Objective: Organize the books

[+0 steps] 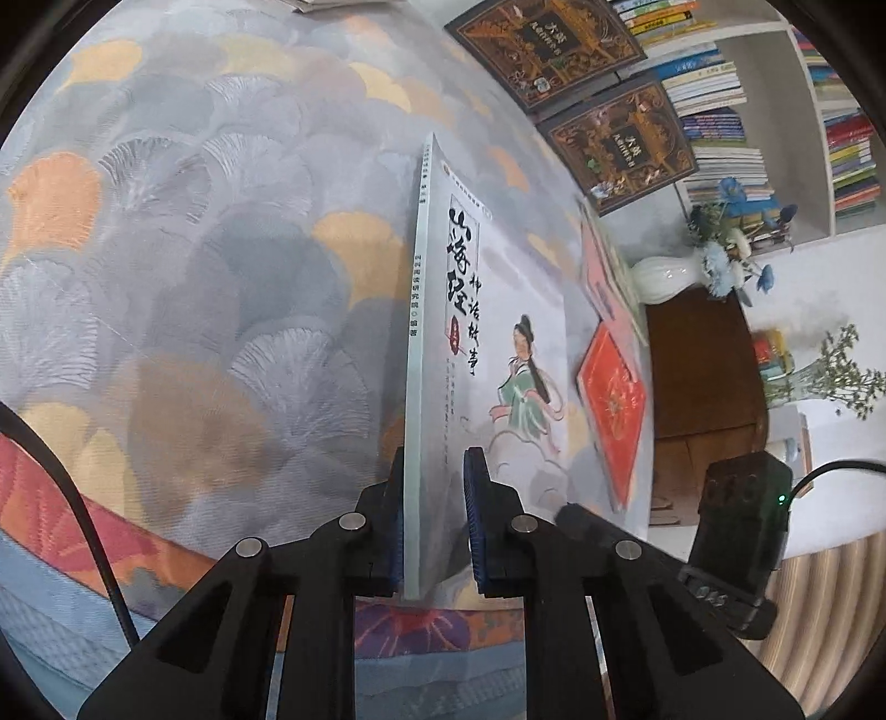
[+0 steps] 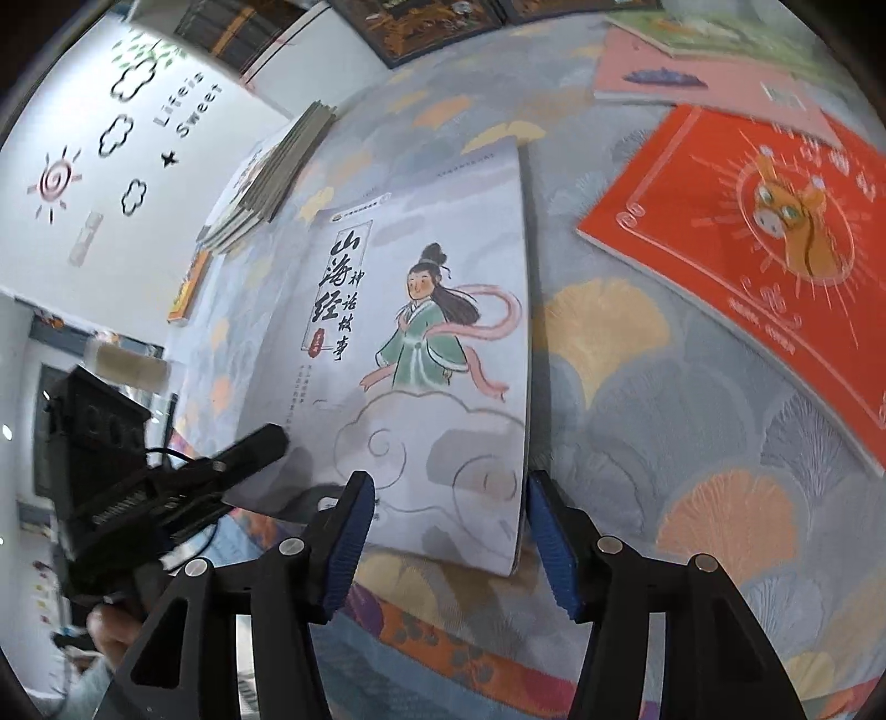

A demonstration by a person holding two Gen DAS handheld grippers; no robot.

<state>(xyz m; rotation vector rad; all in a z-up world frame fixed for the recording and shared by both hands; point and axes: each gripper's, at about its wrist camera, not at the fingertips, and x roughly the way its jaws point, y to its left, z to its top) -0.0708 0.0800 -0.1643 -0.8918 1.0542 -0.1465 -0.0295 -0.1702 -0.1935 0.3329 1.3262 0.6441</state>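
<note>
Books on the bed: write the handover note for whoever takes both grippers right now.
Left gripper: shut on the spine edge of the grey storybook, tilted up off the bedspread.
Right gripper: open, pads either side of the storybook's lower corner, not gripping.
Loose on the bedspread: red book, pink book, two dark ornate books.
Done: a stack of thin books sits at the far edge.
Left: add the storybook, then sort the loose ones.
</note>
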